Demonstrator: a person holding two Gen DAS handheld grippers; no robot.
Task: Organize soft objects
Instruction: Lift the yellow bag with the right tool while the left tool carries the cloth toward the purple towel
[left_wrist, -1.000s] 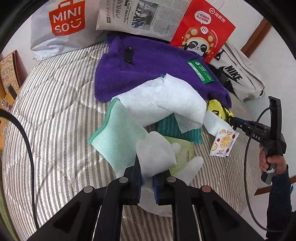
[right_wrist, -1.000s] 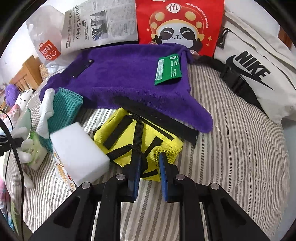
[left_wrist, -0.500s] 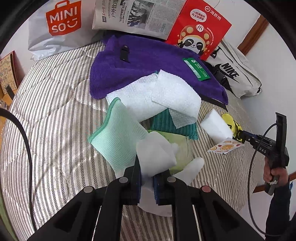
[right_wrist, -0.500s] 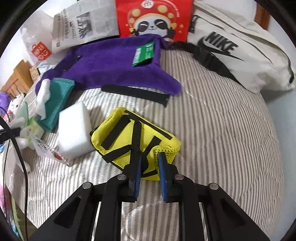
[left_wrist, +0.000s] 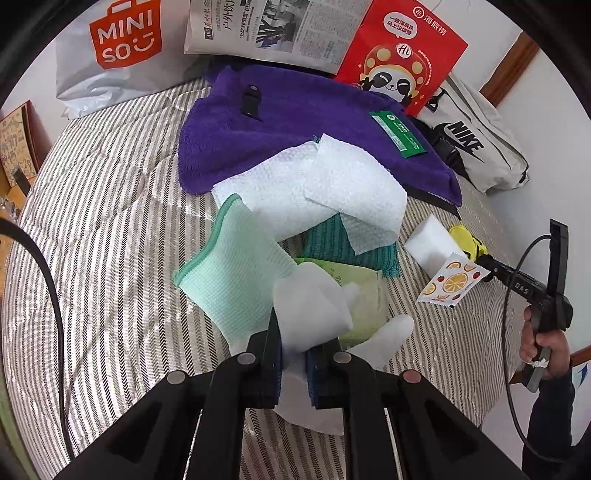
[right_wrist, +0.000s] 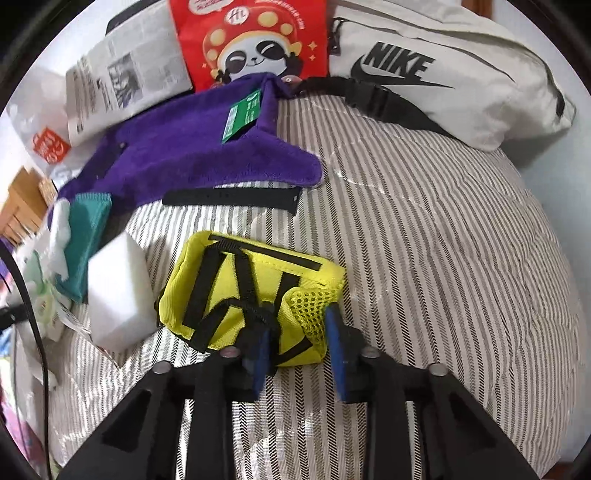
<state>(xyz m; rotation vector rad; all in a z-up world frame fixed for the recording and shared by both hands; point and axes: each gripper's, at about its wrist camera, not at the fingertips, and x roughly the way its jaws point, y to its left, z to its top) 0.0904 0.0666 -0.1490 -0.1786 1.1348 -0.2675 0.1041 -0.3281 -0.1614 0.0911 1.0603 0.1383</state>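
My left gripper (left_wrist: 293, 354) is shut on a white soft wipe (left_wrist: 310, 310) and holds it over a pale green wipes pack (left_wrist: 364, 295). Beside it lie a mint cloth (left_wrist: 236, 266), a white textured cloth (left_wrist: 332, 188) and a teal cloth (left_wrist: 332, 243). In the right wrist view a yellow strapped pouch (right_wrist: 236, 284) lies on the striped bed. Its mesh corner sits between the pads of my right gripper (right_wrist: 297, 332), whose jaws are opening. The left wrist view shows the right gripper (left_wrist: 476, 254) at the pouch (left_wrist: 463, 236), held by a hand (left_wrist: 539, 339).
A white sponge block (right_wrist: 118, 291) and a fruit-print packet (left_wrist: 450, 282) lie left of the pouch. Behind are a purple towel (right_wrist: 192, 155) with a green card (right_wrist: 243, 114), a black strap (right_wrist: 229, 197), a Nike bag (right_wrist: 443, 74), a red panda bag (right_wrist: 251, 40), a newspaper (left_wrist: 273, 29) and a Miniso bag (left_wrist: 122, 44).
The right gripper has rolled and pulled the yellow pouch away from the purple towel, toward the bare striped bed. Its jaws stand wider than before. The left gripper and its wipe have not moved.
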